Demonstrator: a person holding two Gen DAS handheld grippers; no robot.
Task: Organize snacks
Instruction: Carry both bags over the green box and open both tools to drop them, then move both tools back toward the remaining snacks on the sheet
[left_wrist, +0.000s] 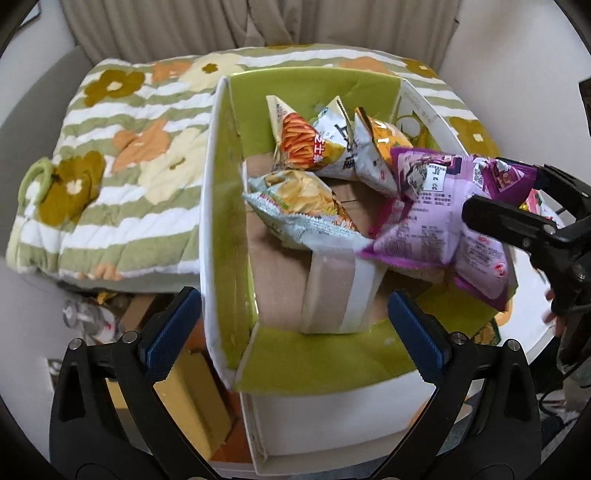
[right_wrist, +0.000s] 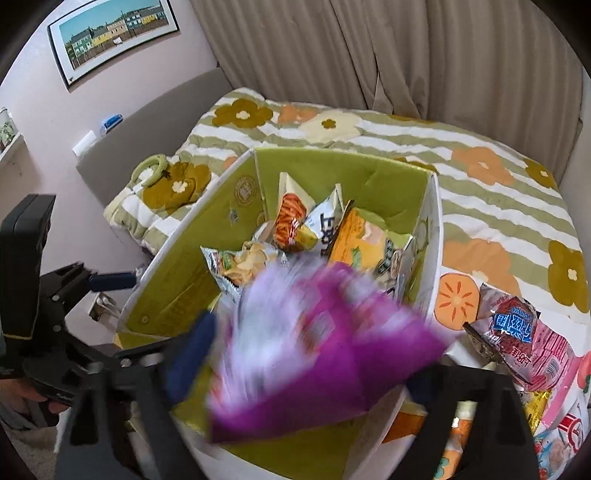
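Observation:
A white carton with a green inside (left_wrist: 210, 192) (right_wrist: 436, 221) stands open on the bed and holds several snack bags: a red-orange fries bag (left_wrist: 303, 144), a grey-white bag (left_wrist: 343, 147), a yellow bag (right_wrist: 369, 243) and a silvery chips bag (left_wrist: 295, 199). A purple bag (left_wrist: 424, 221) (right_wrist: 314, 332) hangs, blurred, over the carton's right side between the fingers of my right gripper (right_wrist: 306, 369), whose jaws stand wide apart and open. My left gripper (left_wrist: 295, 328) is open above the carton's near flap, with nothing between its blue pads (left_wrist: 173, 325).
A floral quilt (left_wrist: 110, 147) covers the bed behind and beside the carton. More snack bags, pink and red (right_wrist: 517, 332), lie on the quilt at the right. A green ring (left_wrist: 37, 177) rests on the quilt's left end. Curtains (right_wrist: 406, 55) hang behind.

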